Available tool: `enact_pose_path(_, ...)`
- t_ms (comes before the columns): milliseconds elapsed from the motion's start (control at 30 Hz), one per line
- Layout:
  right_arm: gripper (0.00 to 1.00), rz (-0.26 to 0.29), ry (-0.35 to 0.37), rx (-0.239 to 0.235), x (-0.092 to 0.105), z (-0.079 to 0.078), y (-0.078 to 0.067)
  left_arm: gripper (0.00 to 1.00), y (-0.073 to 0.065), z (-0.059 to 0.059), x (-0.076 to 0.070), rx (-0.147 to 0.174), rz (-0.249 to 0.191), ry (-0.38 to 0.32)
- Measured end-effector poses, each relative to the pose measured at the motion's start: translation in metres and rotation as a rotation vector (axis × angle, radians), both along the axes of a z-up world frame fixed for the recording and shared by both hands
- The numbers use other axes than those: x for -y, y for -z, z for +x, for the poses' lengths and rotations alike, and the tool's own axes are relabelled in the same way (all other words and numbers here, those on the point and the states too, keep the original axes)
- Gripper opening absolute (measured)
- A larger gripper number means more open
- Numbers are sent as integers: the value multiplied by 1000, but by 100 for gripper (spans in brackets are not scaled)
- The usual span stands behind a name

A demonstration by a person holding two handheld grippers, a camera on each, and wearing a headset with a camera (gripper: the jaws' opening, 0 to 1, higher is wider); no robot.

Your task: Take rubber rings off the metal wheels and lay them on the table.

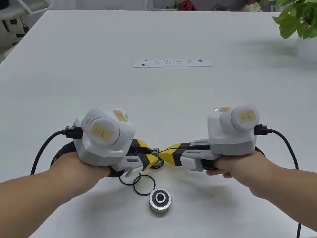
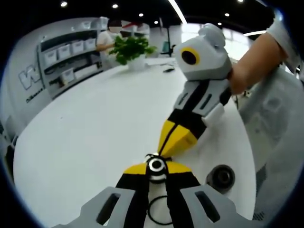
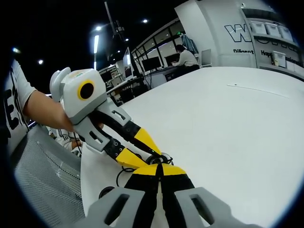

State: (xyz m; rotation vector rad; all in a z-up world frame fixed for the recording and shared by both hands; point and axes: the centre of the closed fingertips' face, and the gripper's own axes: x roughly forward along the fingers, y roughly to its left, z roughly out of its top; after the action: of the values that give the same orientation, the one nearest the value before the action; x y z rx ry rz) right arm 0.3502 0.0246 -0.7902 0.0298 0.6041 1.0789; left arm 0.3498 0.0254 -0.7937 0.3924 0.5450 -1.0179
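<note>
A small metal wheel (image 1: 155, 153) hangs above the table between the two grippers, which meet tip to tip. My left gripper (image 1: 151, 155) is shut on this wheel (image 2: 156, 165), its yellow tips at either side. My right gripper (image 3: 160, 166) is shut, pinching the thin black rubber ring (image 3: 166, 158) at the wheel's edge; in the left gripper view the right gripper (image 2: 160, 151) comes in from the upper right. Two loose rubber rings (image 1: 143, 184) lie on the table below. A second metal wheel (image 1: 160, 200) stands nearer to me, and that second wheel (image 2: 221, 177) lies right of my left jaws.
A white power strip (image 1: 172, 63) lies mid-table, with open white tabletop all around it. A potted plant (image 1: 298, 20) stands at the far right corner. Black cables (image 1: 42, 151) trail from both grippers toward the near edge.
</note>
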Motion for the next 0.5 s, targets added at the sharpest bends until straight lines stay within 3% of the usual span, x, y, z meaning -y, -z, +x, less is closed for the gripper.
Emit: enact_pose_path(500,0,4,-25,13,0,-2,-3,12,0,-2,0,3,6,12)
